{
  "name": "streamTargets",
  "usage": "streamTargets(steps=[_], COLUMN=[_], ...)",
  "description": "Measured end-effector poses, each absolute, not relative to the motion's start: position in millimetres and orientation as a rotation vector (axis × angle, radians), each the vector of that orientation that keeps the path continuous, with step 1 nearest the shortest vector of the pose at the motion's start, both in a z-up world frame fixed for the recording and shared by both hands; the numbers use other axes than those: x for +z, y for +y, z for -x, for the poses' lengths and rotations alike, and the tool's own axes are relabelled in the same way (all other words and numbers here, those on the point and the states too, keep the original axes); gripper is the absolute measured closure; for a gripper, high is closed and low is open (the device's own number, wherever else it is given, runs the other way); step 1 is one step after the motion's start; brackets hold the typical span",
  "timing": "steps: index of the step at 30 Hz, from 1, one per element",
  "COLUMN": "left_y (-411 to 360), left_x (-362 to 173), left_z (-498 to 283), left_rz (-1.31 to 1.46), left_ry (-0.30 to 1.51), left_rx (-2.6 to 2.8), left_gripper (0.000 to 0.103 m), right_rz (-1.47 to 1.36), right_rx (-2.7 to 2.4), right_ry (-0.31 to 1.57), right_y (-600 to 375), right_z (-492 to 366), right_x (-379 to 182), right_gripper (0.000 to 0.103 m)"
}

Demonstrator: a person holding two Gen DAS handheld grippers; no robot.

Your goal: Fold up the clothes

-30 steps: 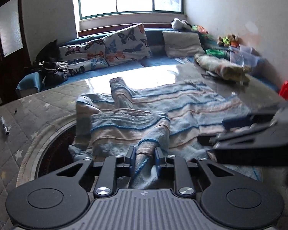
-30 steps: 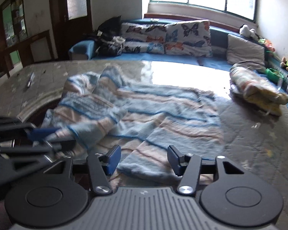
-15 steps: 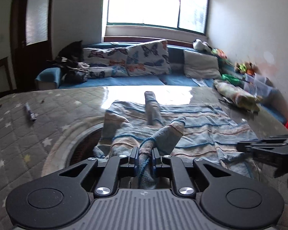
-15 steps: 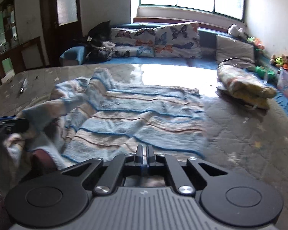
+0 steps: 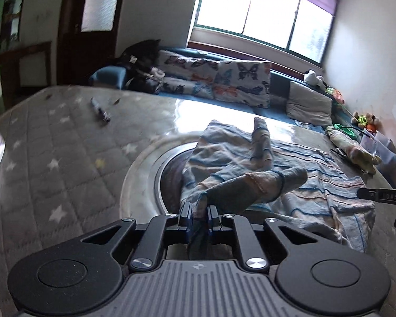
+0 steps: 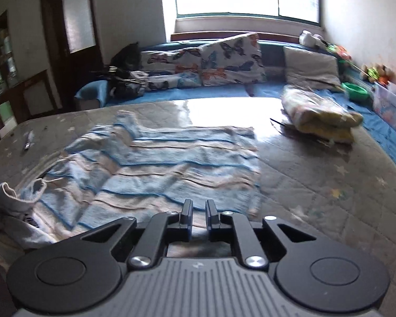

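Note:
A blue and beige striped sweater (image 6: 166,163) lies spread on the quilted grey table cover (image 6: 330,174). In the left wrist view my left gripper (image 5: 199,212) is shut on the sweater's (image 5: 250,185) near left edge and holds a fold of it lifted above the table. In the right wrist view my right gripper (image 6: 199,214) has its jaws narrowly apart, with the sweater's near hem at them; whether cloth is pinched is unclear. The right gripper's tip (image 5: 380,196) shows at the right edge of the left wrist view.
A pen (image 5: 100,109) lies on the cover at the far left. A folded yellow and white bundle (image 6: 319,116) sits at the far right. A blue sofa with butterfly cushions (image 6: 224,60) runs behind the table. A round dark opening (image 5: 169,177) shows under the sweater's left side.
My left gripper has lifted the sweater's edge up and to the left. My right gripper closed from wide open onto the near hem, and its jaws now stand slightly apart.

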State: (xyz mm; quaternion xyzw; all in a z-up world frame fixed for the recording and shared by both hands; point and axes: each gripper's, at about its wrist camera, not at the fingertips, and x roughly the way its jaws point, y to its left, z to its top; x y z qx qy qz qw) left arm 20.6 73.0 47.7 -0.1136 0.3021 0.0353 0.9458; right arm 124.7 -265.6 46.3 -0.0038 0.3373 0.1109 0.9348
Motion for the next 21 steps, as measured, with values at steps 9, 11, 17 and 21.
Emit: streamTargets(steps=[9, 11, 17, 21], left_y=[75, 73, 56, 31], left_x=[51, 54, 67, 69], left_z=[-14, -12, -4, -8], left_rz=[0.209, 0.189, 0.119, -0.001], left_ry=[0.625, 0.618, 0.562, 0.542], left_rx=[0.055, 0.048, -0.013, -0.103], left_gripper=[0.087, 0.079, 0.045, 0.043], right_rz=[0.072, 0.093, 0.065, 0.037], right_rx=[0.3, 0.285, 0.268, 0.245], right_ry=[0.792, 0.791, 0.773, 0.736], right_y=[-207, -204, -219, -235], right_z=[-148, -147, -132, -117], right_x=[18, 13, 25, 38], right_gripper=[0.073, 0.076, 0.098, 0.101])
